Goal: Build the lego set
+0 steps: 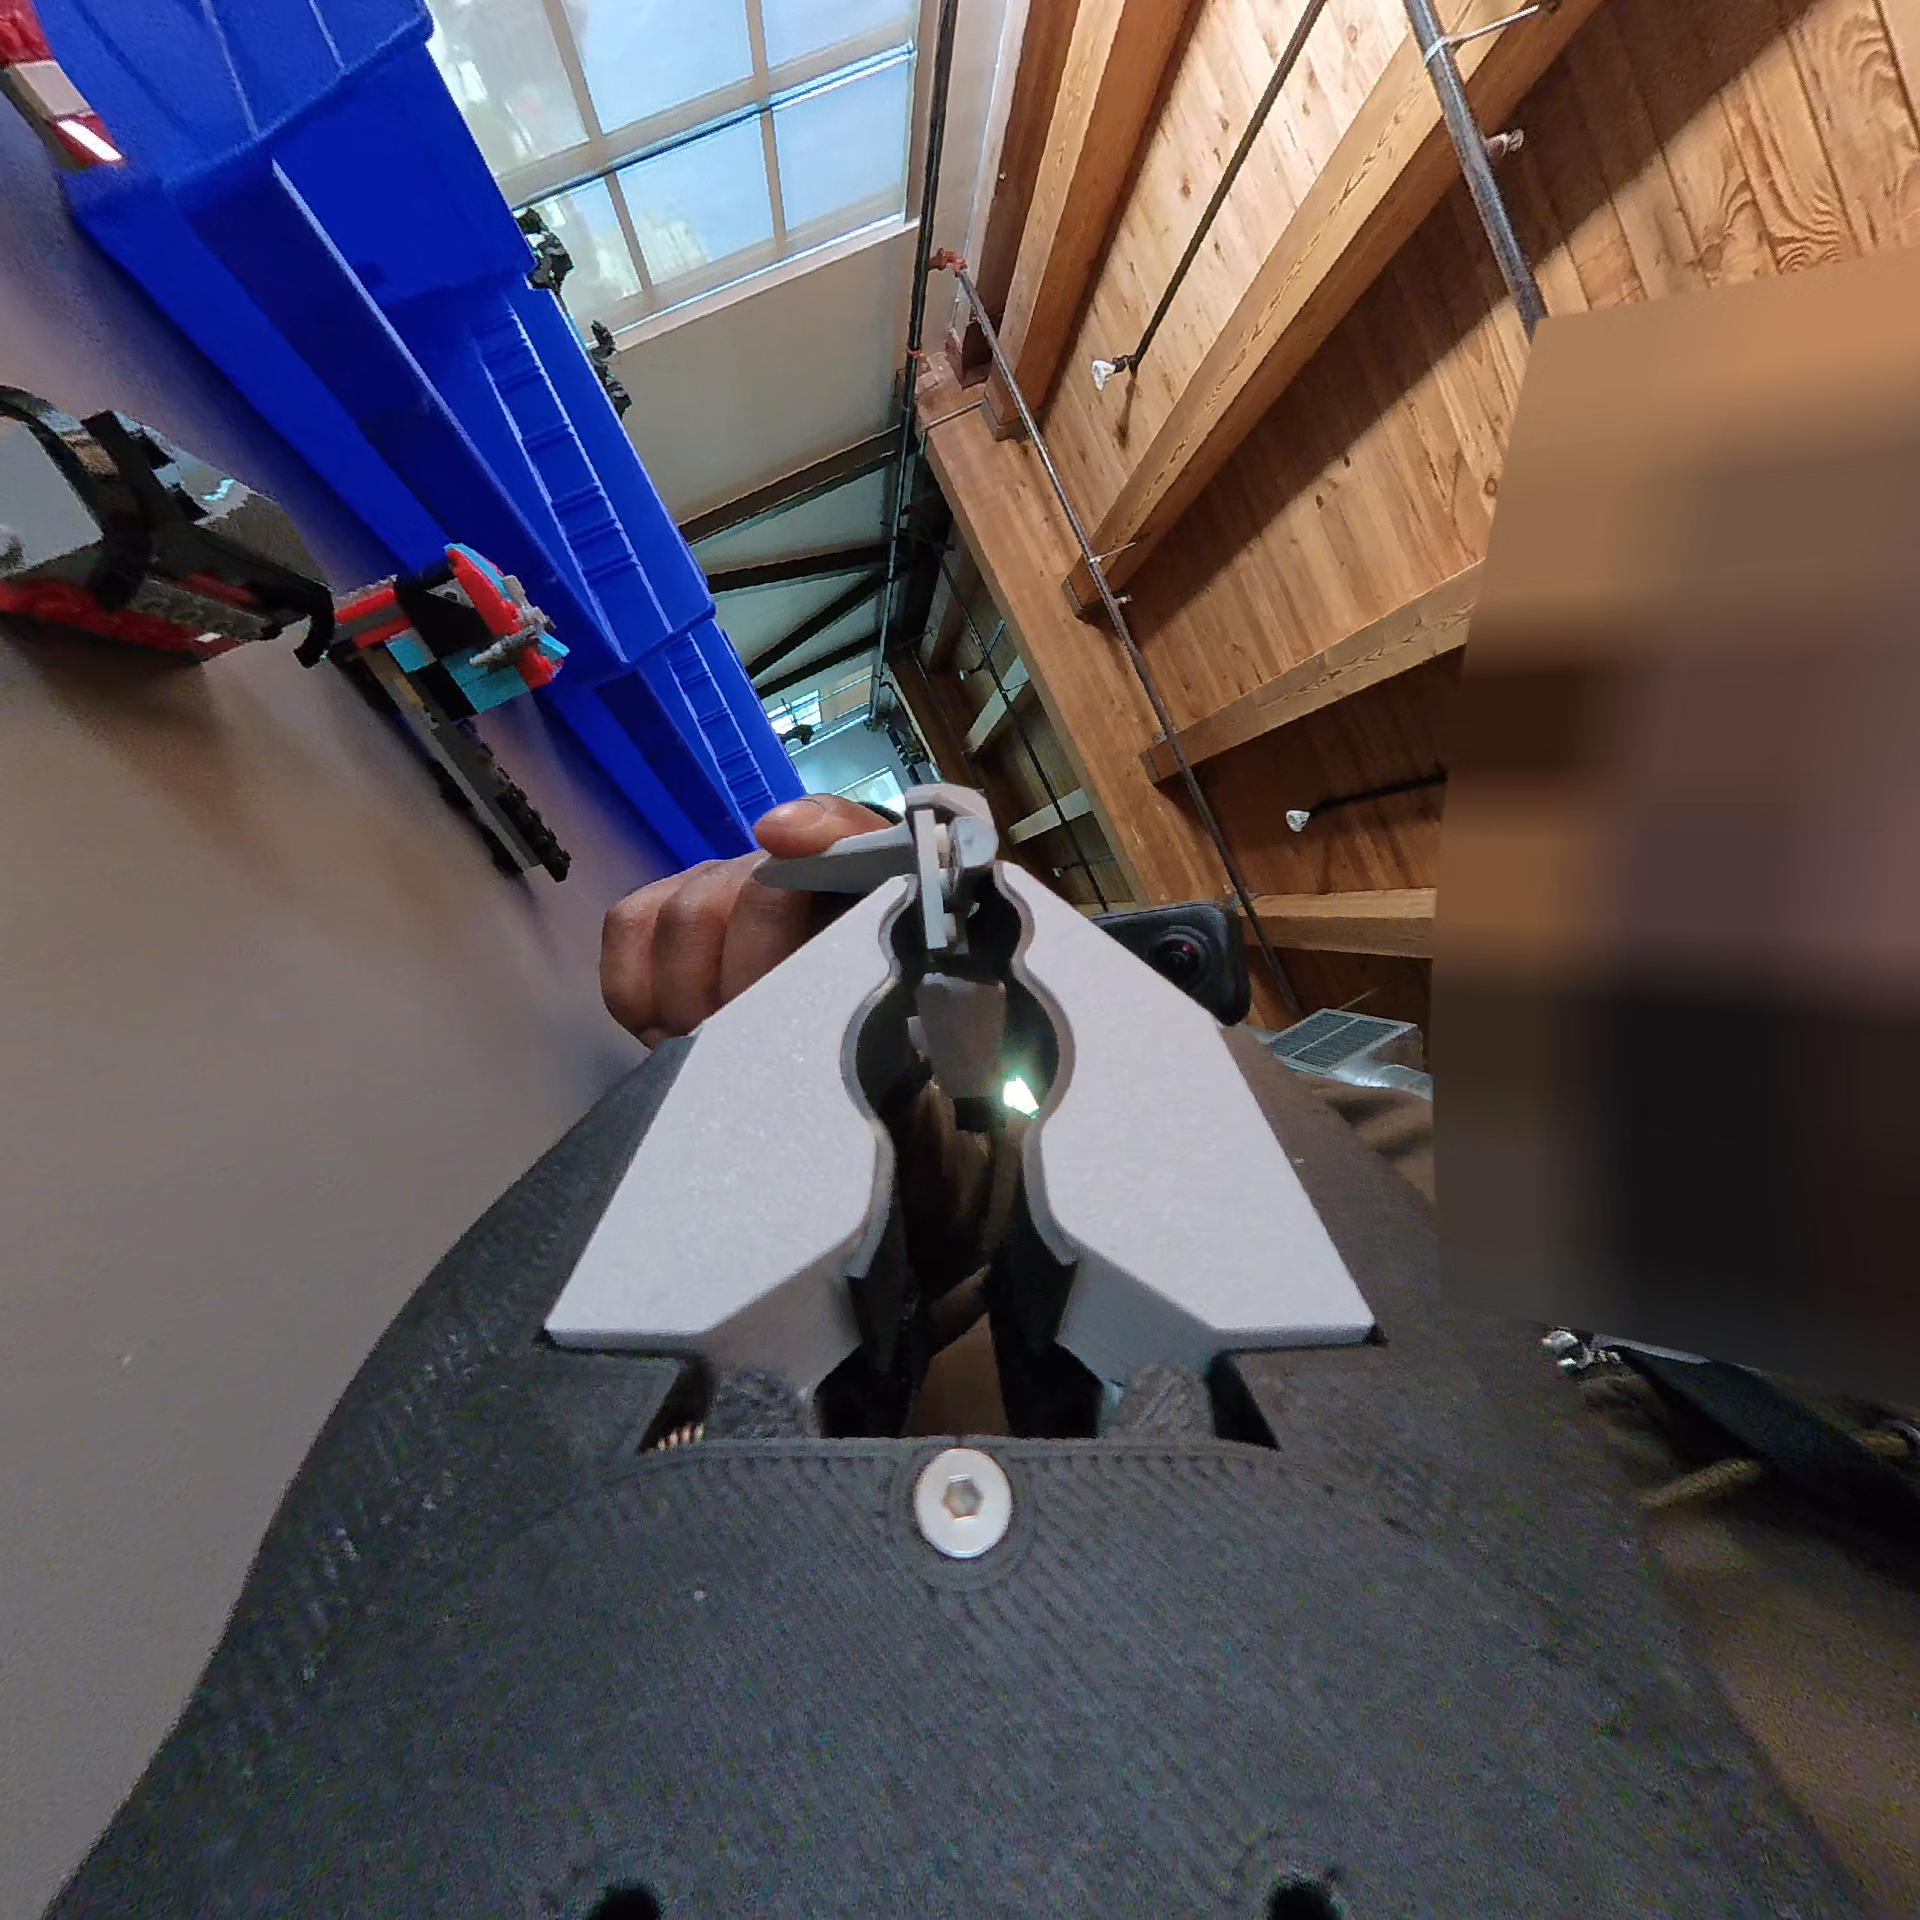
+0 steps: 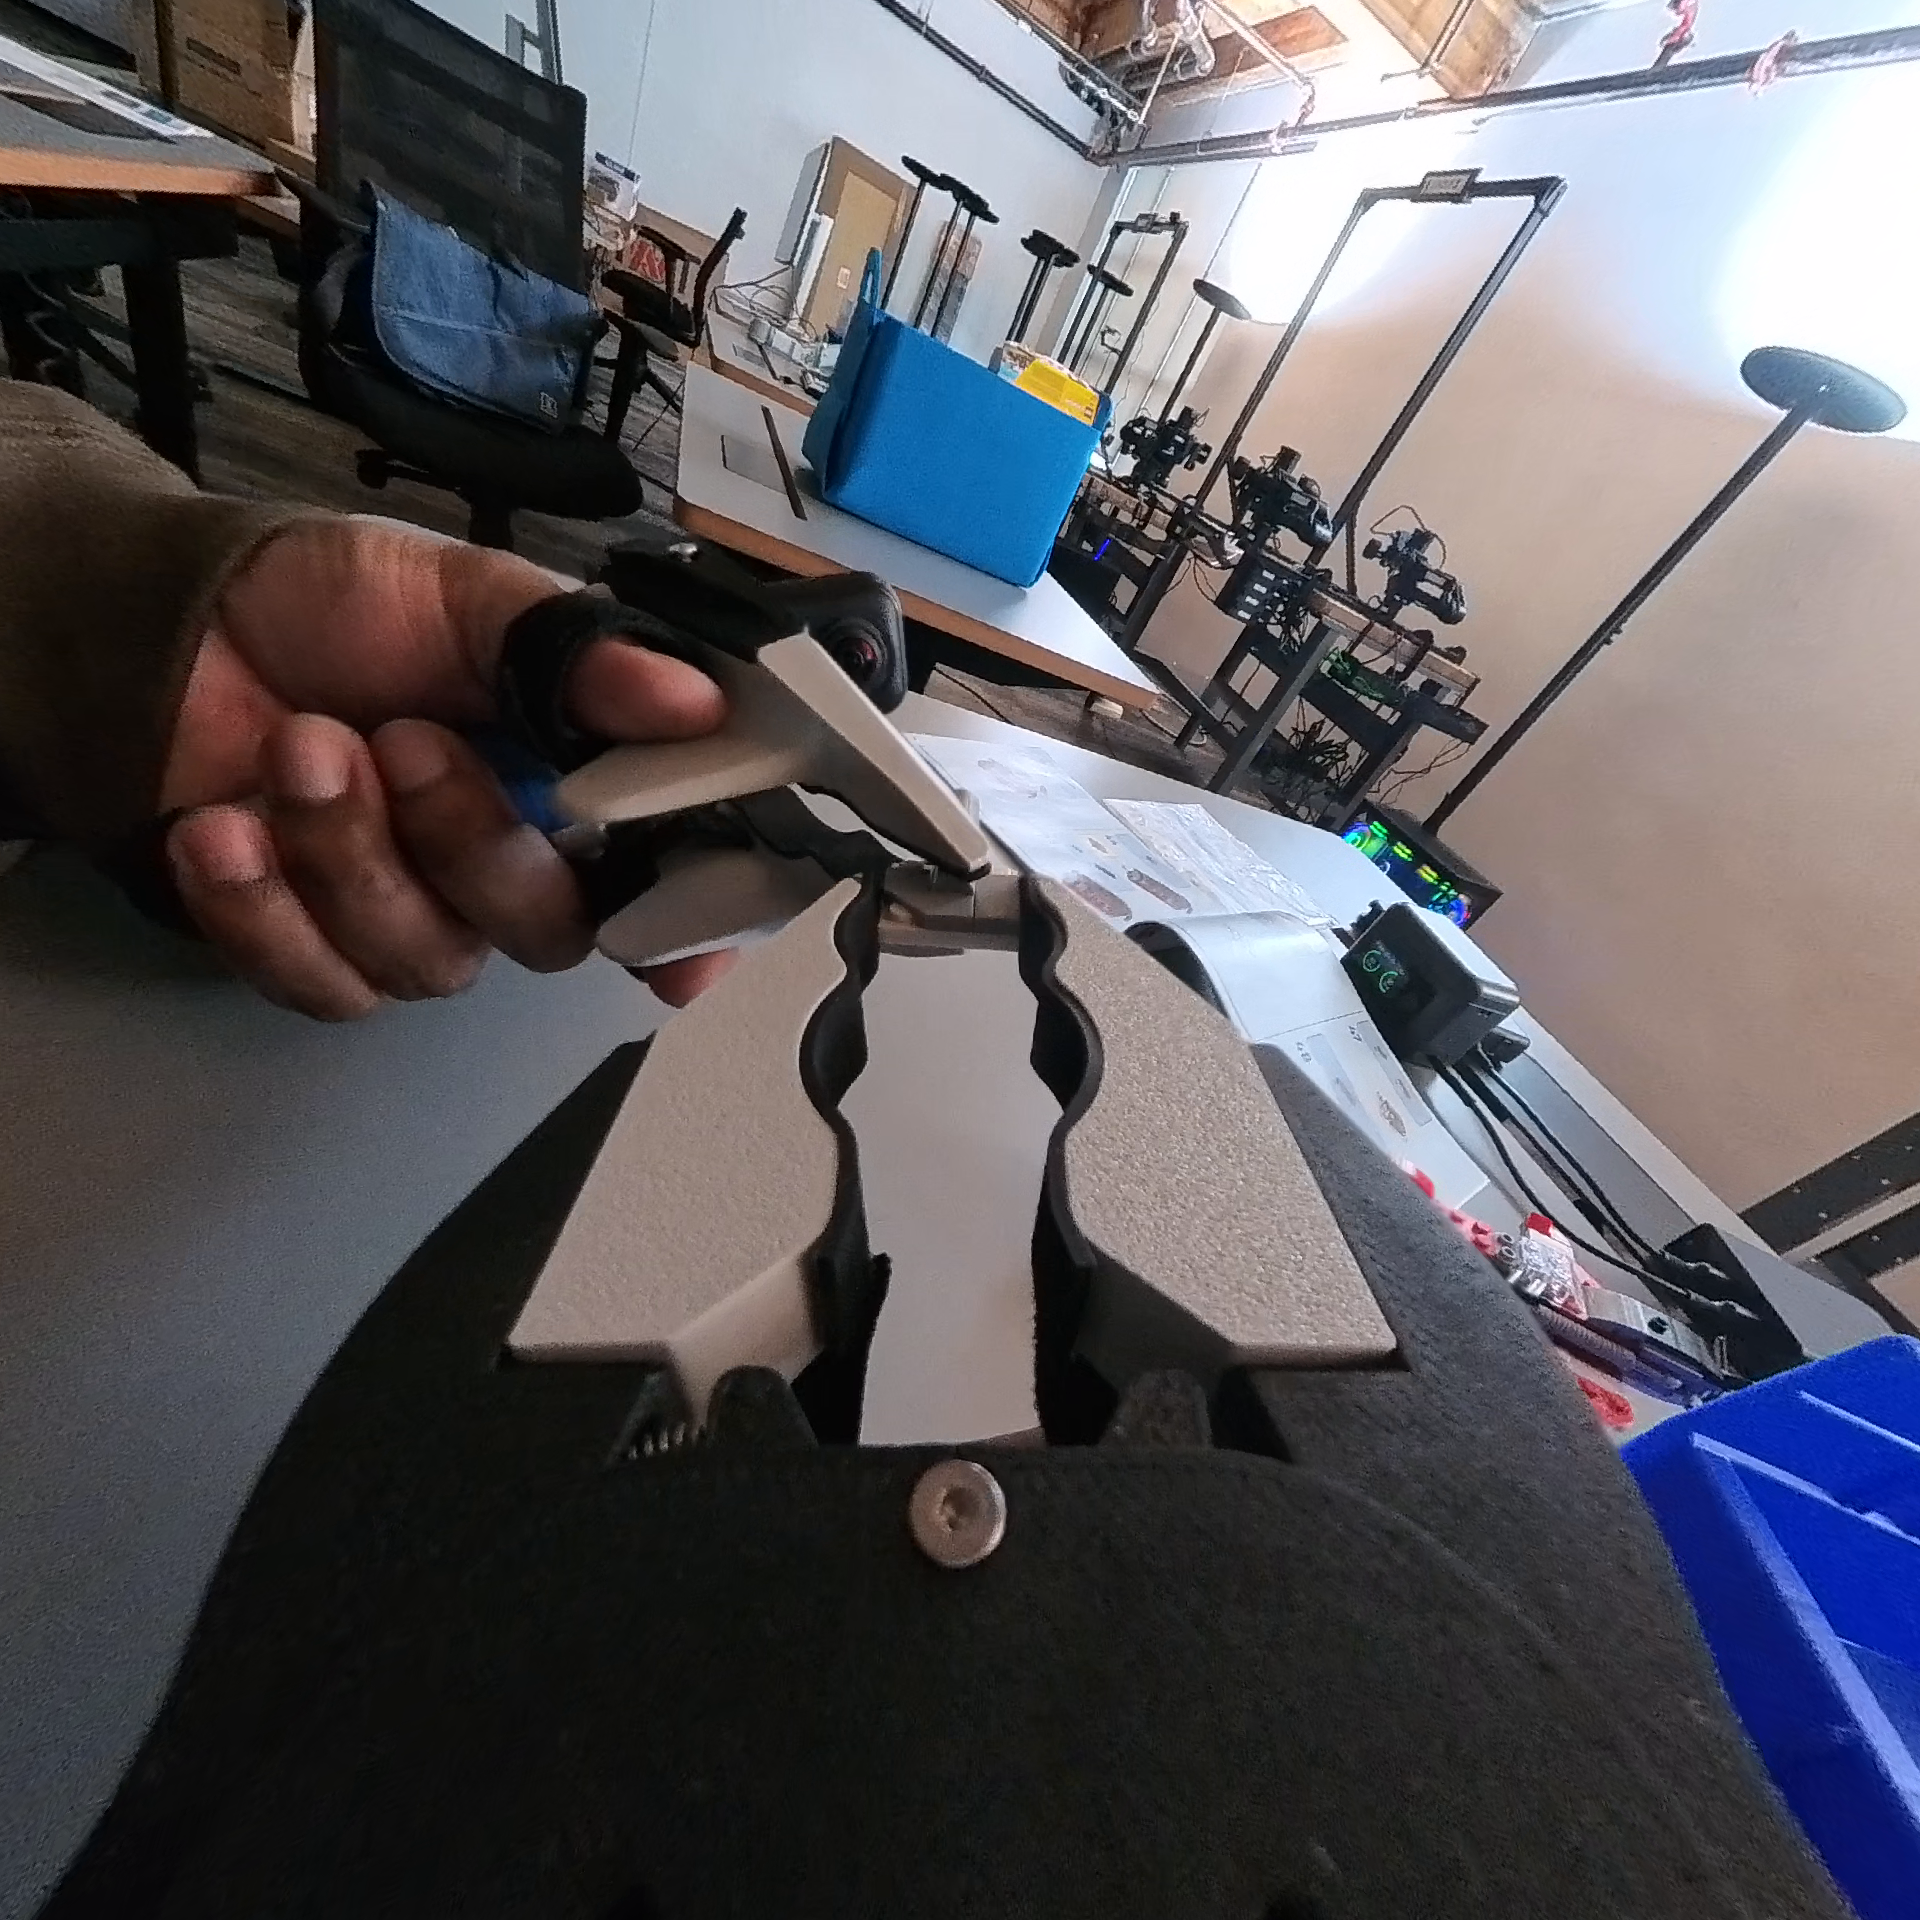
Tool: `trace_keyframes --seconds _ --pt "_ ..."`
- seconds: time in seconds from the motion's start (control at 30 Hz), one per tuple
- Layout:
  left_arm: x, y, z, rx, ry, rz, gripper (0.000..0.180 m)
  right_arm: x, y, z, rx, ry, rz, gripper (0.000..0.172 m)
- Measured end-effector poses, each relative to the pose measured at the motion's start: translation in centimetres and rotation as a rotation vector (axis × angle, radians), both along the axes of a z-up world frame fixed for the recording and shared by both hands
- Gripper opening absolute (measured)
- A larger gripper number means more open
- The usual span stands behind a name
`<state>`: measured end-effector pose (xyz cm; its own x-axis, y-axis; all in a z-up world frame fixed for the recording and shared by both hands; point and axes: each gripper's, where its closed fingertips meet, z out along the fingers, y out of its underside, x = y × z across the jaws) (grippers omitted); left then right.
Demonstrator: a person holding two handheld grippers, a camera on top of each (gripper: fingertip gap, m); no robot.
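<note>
Left claw (image 1: pixel 948 894): jaws nearly closed, pressed on a small grey brick piece (image 1: pixel 940 883) at the tips, held clear of the table (image 1: pixel 260 1039). Right claw (image 2: pixel 951 914): jaws part open, closed on the two ends of the same grey piece (image 2: pixel 951 920), which spans the gap crosswise. Each claw meets the piece from a different side, so the two tips cross at one point; the piece appears braced by one claw while the other works on it, though which does which cannot be told.

Just beyond the right claw's tips lies an open instruction booklet (image 2: pixel 1226 883), and to its right a small black device (image 2: pixel 1429 982) with a lit screen and cables. Near the right edge sit loose red parts (image 2: pixel 1475 1236) and a blue bin (image 2: pixel 1797 1558).

Left of the left claw, farther off, stands a part-built brick model (image 1: pixel 447 634) in red, teal and black, before a row of blue bins (image 1: pixel 416 364).

The table is plain, matt grey. The room beyond holds other tables, an office chair (image 2: pixel 468 312), camera stands, tall windows (image 1: pixel 707 135) and a timber ceiling (image 1: pixel 1299 416).
</note>
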<state>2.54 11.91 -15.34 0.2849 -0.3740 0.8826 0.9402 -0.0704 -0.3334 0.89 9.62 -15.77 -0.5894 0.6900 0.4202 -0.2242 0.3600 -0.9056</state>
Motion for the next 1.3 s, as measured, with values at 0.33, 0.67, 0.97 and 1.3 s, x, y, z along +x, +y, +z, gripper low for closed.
trace_keyframes --seconds 0.33,0.67,0.97,1.3 --pt "-0.3 -0.3 0.8 0.066 -0.04 0.004 0.013 0.2 0.2 0.8 -0.014 0.042 -0.009 0.027" --pt "-0.3 -0.3 0.9 0.083 -0.043 0.024 0.011 0.3 0.2 1.1 -0.021 0.06 -0.013 0.027" --pt "-0.2 -0.3 1.2 0.107 -0.031 0.03 0.011 0.5 0.1 1.5 -0.037 0.071 -0.006 0.028" --pt "0.2 -0.5 1.7 0.11 0.07 0.038 0.01 1.0 0.0 2.0 -0.048 0.098 0.009 0.028"
